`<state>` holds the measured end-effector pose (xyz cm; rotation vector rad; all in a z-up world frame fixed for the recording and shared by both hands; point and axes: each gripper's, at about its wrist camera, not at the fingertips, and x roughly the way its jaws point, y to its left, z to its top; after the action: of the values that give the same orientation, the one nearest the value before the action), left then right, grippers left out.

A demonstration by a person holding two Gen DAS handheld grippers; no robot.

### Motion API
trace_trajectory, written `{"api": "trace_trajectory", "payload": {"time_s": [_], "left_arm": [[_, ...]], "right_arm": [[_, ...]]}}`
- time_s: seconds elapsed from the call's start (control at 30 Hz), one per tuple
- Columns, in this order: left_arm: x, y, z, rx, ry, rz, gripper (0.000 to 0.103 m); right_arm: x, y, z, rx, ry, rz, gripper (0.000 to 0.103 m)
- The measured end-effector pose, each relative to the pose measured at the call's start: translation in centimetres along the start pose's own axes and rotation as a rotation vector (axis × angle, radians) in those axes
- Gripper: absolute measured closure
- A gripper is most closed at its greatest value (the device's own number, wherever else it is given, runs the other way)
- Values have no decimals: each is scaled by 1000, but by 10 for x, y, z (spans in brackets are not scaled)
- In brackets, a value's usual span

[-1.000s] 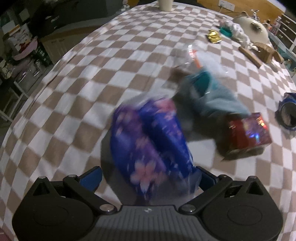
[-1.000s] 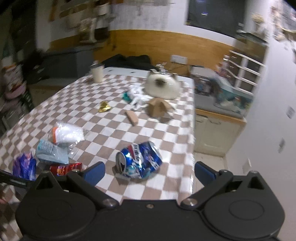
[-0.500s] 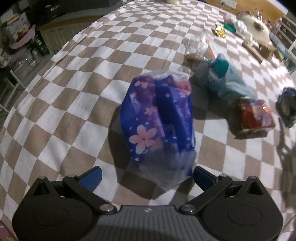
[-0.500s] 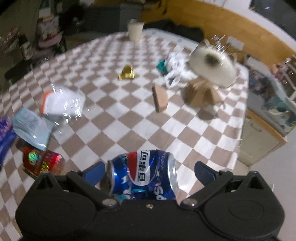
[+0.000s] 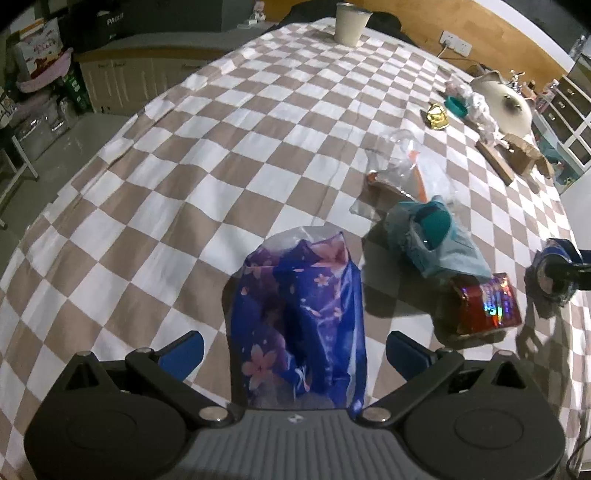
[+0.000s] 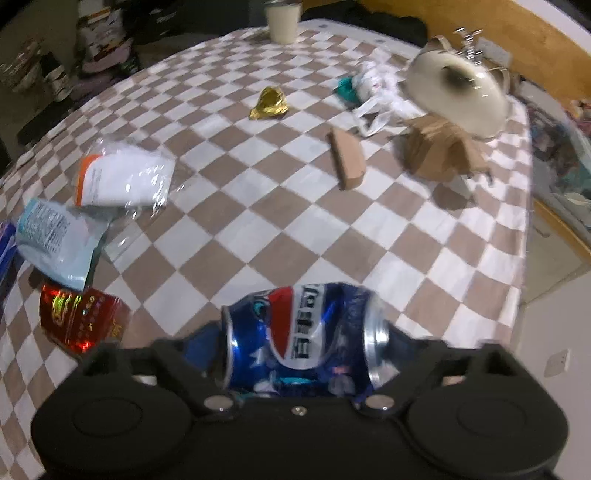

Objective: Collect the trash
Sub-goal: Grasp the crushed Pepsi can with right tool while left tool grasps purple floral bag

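In the left view, one purple wrapper (image 5: 299,325) is framed between the spread fingers of the left gripper (image 5: 295,350), untouched. In the right view, one crushed can (image 6: 303,336) near the table's (image 6: 258,206) front edge is clamped by the right gripper (image 6: 299,343); four wrappers are counted leftward.

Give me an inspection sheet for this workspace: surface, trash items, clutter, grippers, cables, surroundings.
Surface: checkered tablecloth, brown and white, wrinkled at the left edge.
Job's things: purple flower bag; crushed blue can; red foil box; pale blue pouch; clear white bag; gold wrapper.
Clutter: cardboard pieces; cream cup; white dish propped on cardboard.
Grippers: left gripper open, fingers either side of the bag without touching; right gripper fingers at the can's ends, blurred.
Cables: one plugged into the wall socket.
Surroundings: cabinets, shelves, wood-panelled wall.
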<state>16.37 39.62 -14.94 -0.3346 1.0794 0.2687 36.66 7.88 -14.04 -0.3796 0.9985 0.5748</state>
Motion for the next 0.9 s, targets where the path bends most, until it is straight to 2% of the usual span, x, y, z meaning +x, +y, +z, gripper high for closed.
{"api": "trace_trajectory", "payload": {"time_s": [0.13, 0.23, 0.3, 0.37, 0.43, 0.47, 0.53, 0.63, 0.73, 0.9], "left_arm": [[10, 6, 5, -69, 40, 14, 1], [15, 13, 5, -147, 56, -7, 12], [16, 12, 5, -151, 55, -16, 15], [15, 9, 4, -130, 49, -1, 23], [13, 8, 4, -123, 36, -1, 37], [12, 8, 5, -124, 32, -7, 41], [10, 9, 4, -125, 31, -19, 55], [7, 7, 2, -112, 28, -42, 67], [-1, 1, -1, -82, 12, -69, 72], [-22, -18, -10, -24, -23, -110, 73]], "right_arm": [[-15, 6, -8, 28, -18, 5, 17], [-24, 13, -15, 53, -36, -21, 18], [-32, 18, -22, 87, -45, -30, 19], [-40, 24, -30, 117, -52, -40, 19], [-46, 30, -37, 144, -59, -49, 20], [-50, 33, -41, 160, -63, -54, 20], [-57, 39, -48, 194, -73, -60, 20], [-67, 48, -57, 230, -88, -70, 21], [-77, 57, -65, 251, -105, -82, 22], [-93, 69, -73, 280, -132, -88, 23]]}}
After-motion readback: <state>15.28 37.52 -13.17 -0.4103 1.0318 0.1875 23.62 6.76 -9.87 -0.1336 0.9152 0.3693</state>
